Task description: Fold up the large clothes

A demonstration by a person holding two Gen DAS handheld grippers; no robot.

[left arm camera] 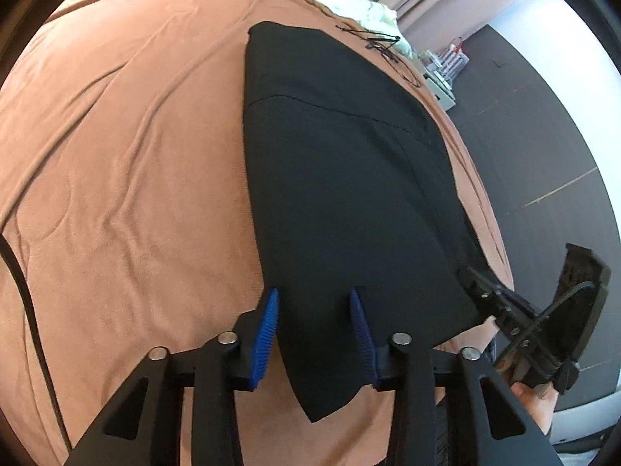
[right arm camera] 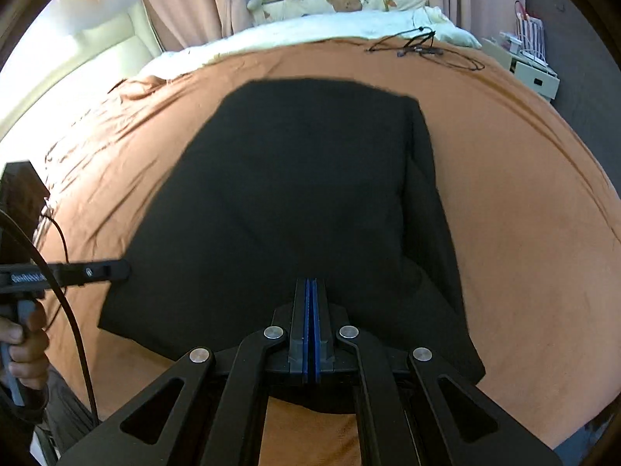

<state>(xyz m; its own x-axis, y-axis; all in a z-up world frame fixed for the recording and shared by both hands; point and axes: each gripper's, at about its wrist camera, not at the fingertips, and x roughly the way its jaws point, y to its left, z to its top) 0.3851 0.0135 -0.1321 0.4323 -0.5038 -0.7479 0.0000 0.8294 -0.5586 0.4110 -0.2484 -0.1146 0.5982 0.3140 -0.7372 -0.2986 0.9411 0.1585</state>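
**Black garment lies folded on the brown bed cover**

Left wrist view: the black garment (left arm camera: 341,178) lies flat on the brown bed cover (left arm camera: 128,163), stretching away from the camera toward the far edge of the bed, near a loose black cable (left arm camera: 384,44). The left gripper (left arm camera: 315,312) hovers over the garment's near corner; its blue jaws stand apart, released, with cloth showing in the gap below them but no pad pressing on it. At lower right the right gripper (left arm camera: 504,303) reaches in at the garment's near edge, held by a hand (left arm camera: 537,398).

Right wrist view: the garment (right arm camera: 295,202) spreads across the middle of the cover (right arm camera: 535,233), a folded layer along its right side. The right gripper (right arm camera: 311,291) has its jaws clenched together above the near edge; whether cloth is pinched between them I cannot tell. At left the left gripper (right arm camera: 116,270) points at the garment's left edge.
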